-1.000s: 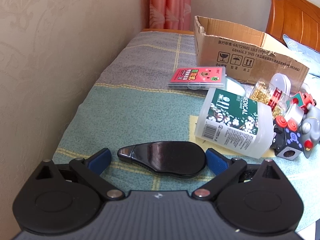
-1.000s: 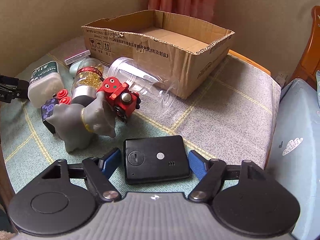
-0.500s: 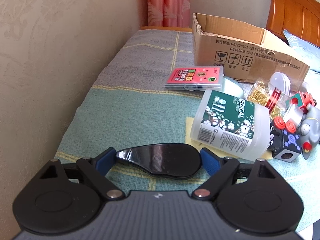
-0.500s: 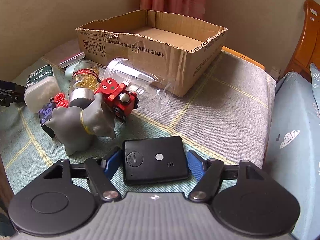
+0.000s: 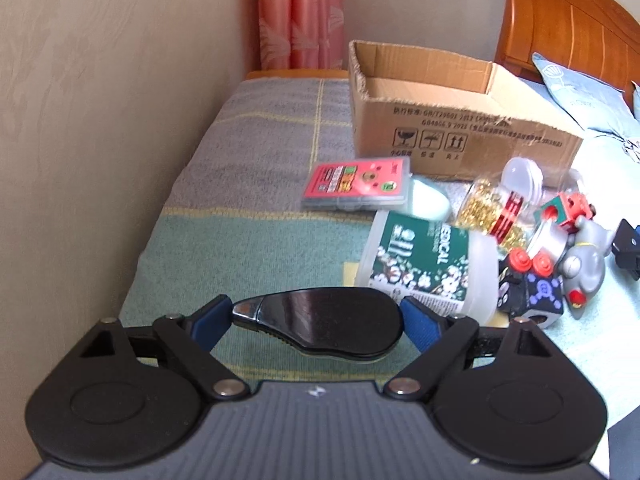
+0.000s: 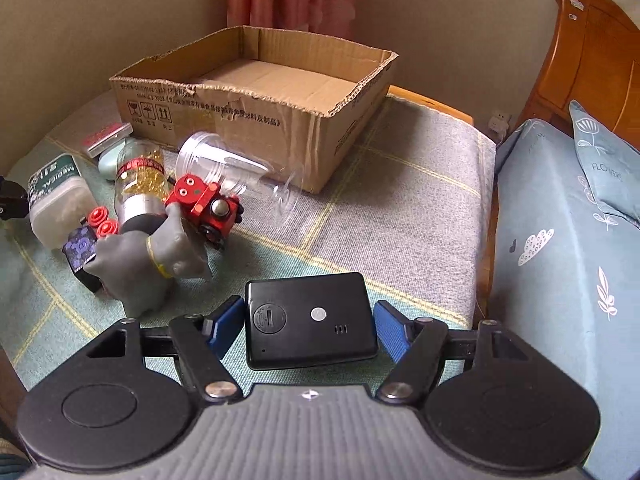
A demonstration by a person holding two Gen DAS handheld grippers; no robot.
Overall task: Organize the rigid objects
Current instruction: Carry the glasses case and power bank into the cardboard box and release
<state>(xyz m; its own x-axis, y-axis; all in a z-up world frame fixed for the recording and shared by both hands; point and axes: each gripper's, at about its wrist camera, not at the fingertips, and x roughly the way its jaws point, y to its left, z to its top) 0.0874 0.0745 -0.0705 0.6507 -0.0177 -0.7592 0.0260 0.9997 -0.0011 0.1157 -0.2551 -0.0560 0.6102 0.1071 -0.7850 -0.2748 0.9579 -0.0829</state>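
Observation:
My left gripper (image 5: 318,316) is shut on a glossy black teardrop-shaped case (image 5: 320,326) and holds it above the green blanket. My right gripper (image 6: 310,320) is shut on a flat black rectangular device (image 6: 310,320), lifted off the blanket. An open cardboard box (image 6: 256,92) stands at the back; it also shows in the left wrist view (image 5: 460,120). Between them lie a white medical bottle (image 5: 428,260), a red card case (image 5: 360,184), a jar of gold beads (image 6: 140,172), a clear cup (image 6: 232,168), a red toy robot (image 6: 204,200), a grey elephant figure (image 6: 160,264) and a black cube toy (image 5: 532,296).
A beige wall (image 5: 100,120) runs along the left of the blanket. A blue pillow (image 6: 560,260) and a wooden headboard (image 6: 592,60) stand to the right. Pink curtains (image 5: 300,16) hang behind the box.
Both grippers closed on their objects and lifted them off the blanket, rising and tilting so more of the box interior shows.

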